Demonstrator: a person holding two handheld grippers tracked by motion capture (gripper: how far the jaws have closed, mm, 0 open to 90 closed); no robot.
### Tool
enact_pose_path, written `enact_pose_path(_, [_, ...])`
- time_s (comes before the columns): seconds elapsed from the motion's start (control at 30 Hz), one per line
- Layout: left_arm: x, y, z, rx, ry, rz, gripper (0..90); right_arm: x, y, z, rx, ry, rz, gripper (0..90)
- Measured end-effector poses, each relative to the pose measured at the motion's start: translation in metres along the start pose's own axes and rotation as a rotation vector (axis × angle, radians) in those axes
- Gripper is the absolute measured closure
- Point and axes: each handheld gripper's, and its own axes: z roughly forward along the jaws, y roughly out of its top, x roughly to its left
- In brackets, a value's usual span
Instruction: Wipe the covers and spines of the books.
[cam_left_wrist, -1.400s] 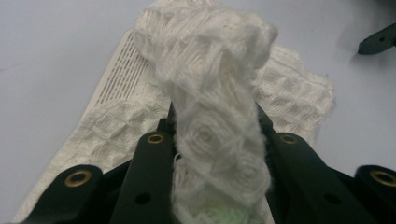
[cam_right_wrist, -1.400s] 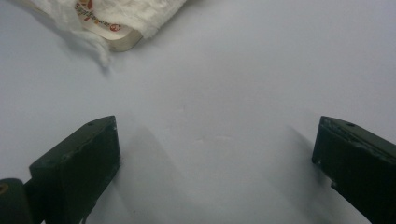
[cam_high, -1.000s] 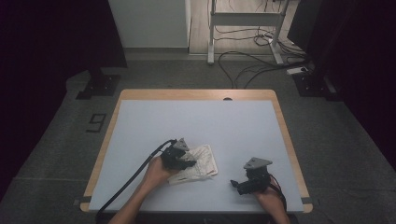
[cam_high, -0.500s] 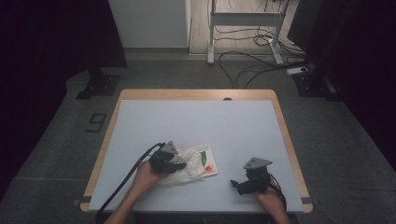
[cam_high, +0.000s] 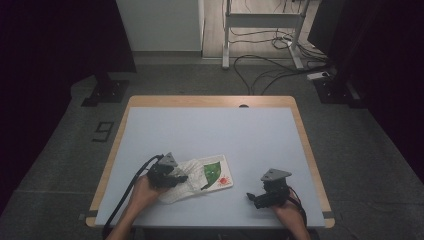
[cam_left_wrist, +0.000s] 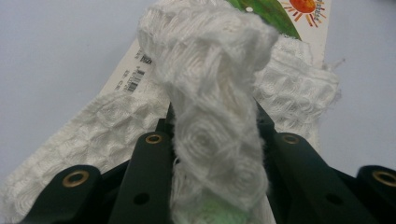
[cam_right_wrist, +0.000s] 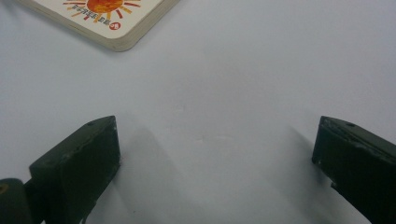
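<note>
Left gripper (cam_left_wrist: 215, 154) pinches a bunched white waffle-weave cloth (cam_left_wrist: 210, 93) over a flat board book (cam_high: 217, 172).

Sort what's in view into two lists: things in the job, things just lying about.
In the job:
- white cloth, pinched by the left gripper
- picture book under it

Lying about:
- right gripper, open, idle
- cables on the floor
- metal stand

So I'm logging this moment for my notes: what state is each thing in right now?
Cloth: bunched, a fold pinched in the left tongs, the rest draped over the book.
Book: closed, flat on the table, partly covered by the cloth.
Left tongs: shut on the cloth.
Right tongs: open, empty, over bare table.
</note>
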Motion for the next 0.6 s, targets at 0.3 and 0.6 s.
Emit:
enact_pose_path(0.3, [-0.005, -0.003, -0.001, -0.002, 0.003, -0.009, 70.1, 0.0, 0.0, 0.0, 0.0, 0.0, 0.0, 0.4])
enact_pose_path(0.6, [-0.02, -0.009, -0.004, -0.008, -0.009, 0.004, 70.1, 0.0, 0.0, 0.0, 0.0, 0.0, 0.0, 0.4])
